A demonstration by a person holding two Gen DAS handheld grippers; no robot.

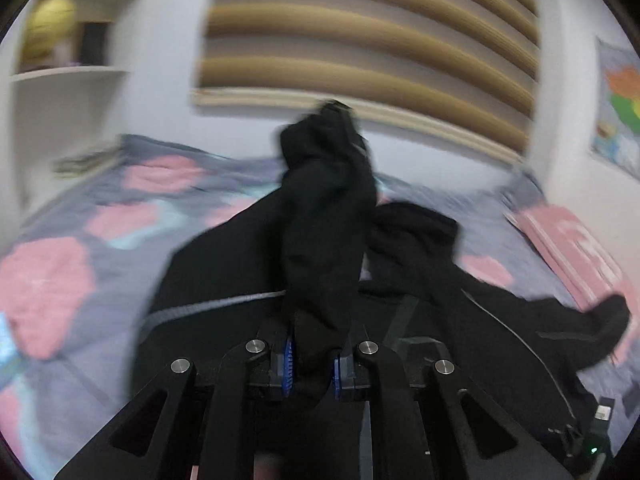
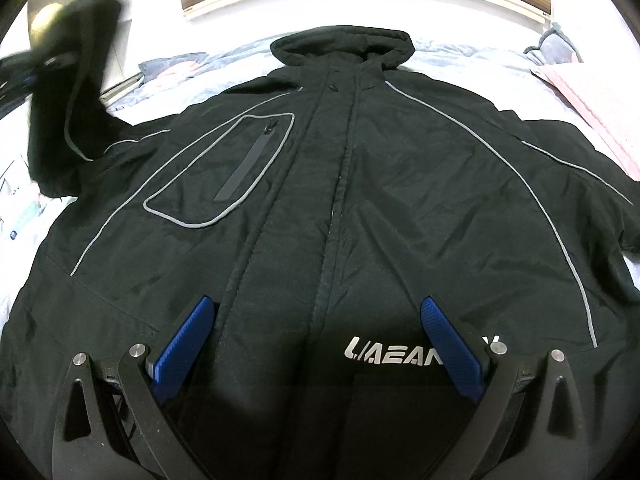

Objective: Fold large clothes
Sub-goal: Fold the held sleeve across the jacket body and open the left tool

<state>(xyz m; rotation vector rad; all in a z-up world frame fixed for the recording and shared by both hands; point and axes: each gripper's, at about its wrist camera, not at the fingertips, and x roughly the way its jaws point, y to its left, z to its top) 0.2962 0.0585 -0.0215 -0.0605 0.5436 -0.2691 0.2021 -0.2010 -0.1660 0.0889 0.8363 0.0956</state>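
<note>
Left wrist view shows the left gripper [image 1: 313, 364] squeezing a black sleeve [image 1: 324, 216] lifted over the black jacket [image 2: 340, 200], which lies flat on the flowery bed [image 1: 60, 272], while the right gripper [image 2: 320, 340] hangs above it with fingers wide apart.

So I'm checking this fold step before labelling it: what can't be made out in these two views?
- Left wrist view: motion blur smears the shelf items.
- Left wrist view: the raised sleeve hides the jacket's front.
- Right wrist view: right claw covers part of the logo.
- Right wrist view: jacket hem cut off below.
</note>
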